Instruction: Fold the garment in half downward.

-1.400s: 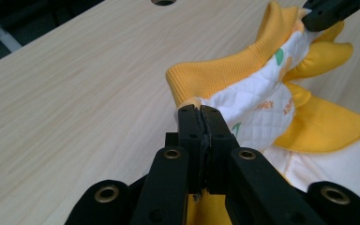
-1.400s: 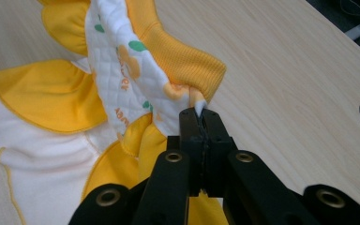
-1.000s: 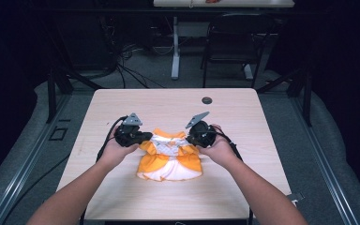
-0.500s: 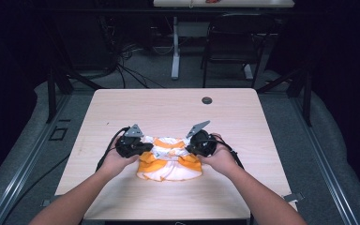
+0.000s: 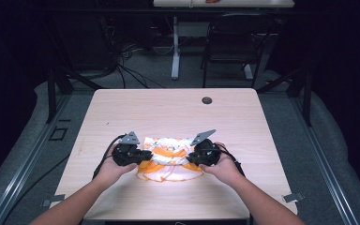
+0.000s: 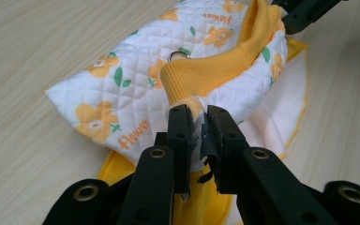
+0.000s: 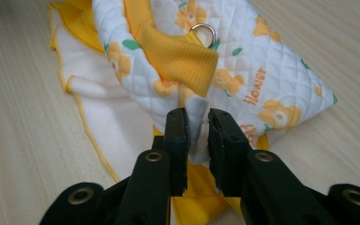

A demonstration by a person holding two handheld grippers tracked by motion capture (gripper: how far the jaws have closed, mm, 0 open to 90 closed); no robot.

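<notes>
Both grippers, left (image 5: 146, 153) and right (image 5: 190, 157), clamp the white quilted orange-flower garment (image 5: 168, 158) at lower-centre tabletop (image 5: 178, 112), pinching opposite edges, likely to fold it.

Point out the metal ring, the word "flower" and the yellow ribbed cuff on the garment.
metal ring (image 7: 206, 33), right gripper view, on its rim.
word "flower" (image 6: 134, 132), left gripper view, mid-word on the quilted fabric.
yellow ribbed cuff (image 6: 187, 80), left gripper view, on its ribbed end.
</notes>
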